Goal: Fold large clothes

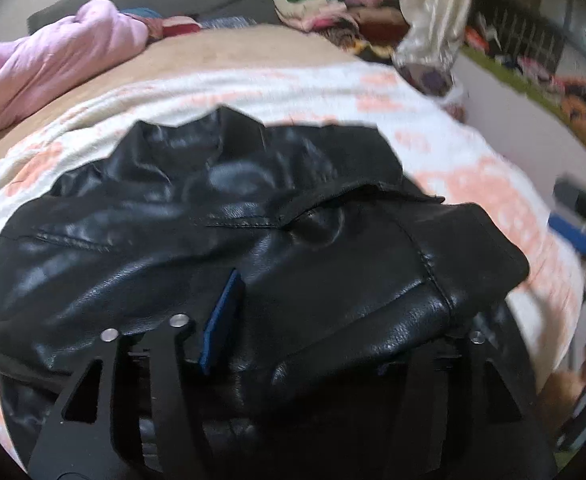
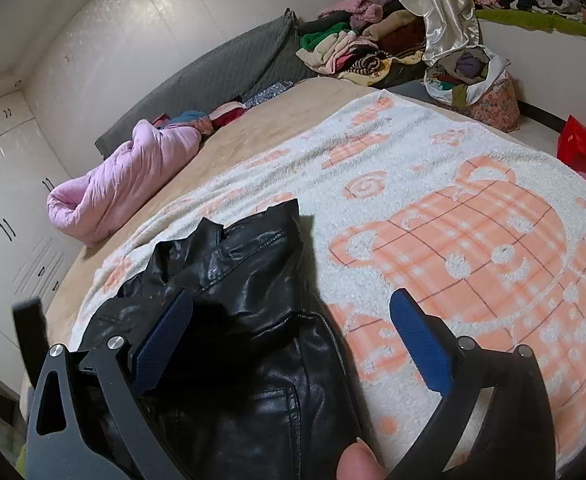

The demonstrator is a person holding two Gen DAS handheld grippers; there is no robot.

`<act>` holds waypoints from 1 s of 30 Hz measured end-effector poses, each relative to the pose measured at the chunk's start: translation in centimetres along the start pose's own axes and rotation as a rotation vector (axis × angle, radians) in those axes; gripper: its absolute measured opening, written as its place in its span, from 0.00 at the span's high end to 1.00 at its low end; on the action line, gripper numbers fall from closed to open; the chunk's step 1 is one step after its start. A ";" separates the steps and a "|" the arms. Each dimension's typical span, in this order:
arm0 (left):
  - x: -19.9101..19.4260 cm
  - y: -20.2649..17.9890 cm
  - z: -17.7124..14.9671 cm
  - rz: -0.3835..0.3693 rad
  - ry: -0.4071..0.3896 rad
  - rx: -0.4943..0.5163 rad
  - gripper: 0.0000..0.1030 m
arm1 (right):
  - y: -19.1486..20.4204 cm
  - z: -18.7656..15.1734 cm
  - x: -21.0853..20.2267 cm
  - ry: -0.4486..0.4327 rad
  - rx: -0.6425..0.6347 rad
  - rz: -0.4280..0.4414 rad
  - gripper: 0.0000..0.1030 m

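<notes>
A black leather jacket (image 1: 213,216) lies crumpled on a white blanket with orange bears (image 1: 433,136) on the bed. In the left wrist view a fold of it drapes over my left gripper (image 1: 341,296). The left blue pad (image 1: 223,320) shows and stands far from the other finger, which the leather hides. In the right wrist view the jacket (image 2: 245,320) lies low and left. My right gripper (image 2: 293,344) is open over the jacket's right edge, with its left pad (image 2: 165,344) against the leather and its right pad (image 2: 421,348) above the blanket (image 2: 473,240). A thumb (image 2: 357,460) shows at the bottom.
A rolled pink quilt (image 2: 133,176) lies at the far left of the bed by the grey headboard (image 2: 213,76). A heap of clothes (image 2: 353,44) and a stuffed bag (image 2: 473,80) sit beyond the bed. A red bag (image 2: 581,152) is on the floor at right, white cupboards (image 2: 5,200) at left.
</notes>
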State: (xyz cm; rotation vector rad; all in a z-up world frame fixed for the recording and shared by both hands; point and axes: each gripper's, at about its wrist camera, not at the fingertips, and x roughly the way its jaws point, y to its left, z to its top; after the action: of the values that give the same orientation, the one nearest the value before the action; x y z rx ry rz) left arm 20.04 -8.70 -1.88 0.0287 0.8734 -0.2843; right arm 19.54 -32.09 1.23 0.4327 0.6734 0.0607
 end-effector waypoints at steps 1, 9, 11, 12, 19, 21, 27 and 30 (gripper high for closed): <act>0.2 -0.2 -0.5 0.006 0.010 0.021 0.35 | 0.1 0.0 0.1 0.005 0.002 0.000 0.04; -0.8 -0.4 -2.9 -0.022 0.041 0.083 0.13 | 1.9 -0.8 2.1 0.090 -0.025 0.038 0.04; -1.5 0.0 -3.3 -0.045 0.044 0.074 0.12 | 2.8 -1.0 2.9 0.126 -0.035 0.059 0.04; -2.1 0.5 -3.5 -0.062 0.036 0.062 0.11 | 3.4 -1.1 3.5 0.152 -0.036 0.083 0.04; -6.3 5.8 -4.1 -0.063 -0.032 -0.077 0.09 | 6.3 -2.2 7.6 0.304 0.012 0.148 0.21; -7.4 8.1 -4.2 -0.023 -0.053 -0.126 0.09 | 6.8 -2.4 8.4 0.326 0.015 0.129 0.28; -9.9 14.4 -4.7 0.086 -0.098 -0.276 0.09 | 9.1 -2.5 9.7 0.287 -0.055 0.129 0.83; -11.0 16.8 -4.8 0.151 -0.124 -0.329 0.09 | 12.4 -1.2 8.1 0.179 -0.230 0.142 0.87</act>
State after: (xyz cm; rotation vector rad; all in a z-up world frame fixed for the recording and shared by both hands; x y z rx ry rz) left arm 14.01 10.68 1.86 -0.2260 0.7812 0.0020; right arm 26.13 -18.77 0.66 0.2544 0.8007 0.3110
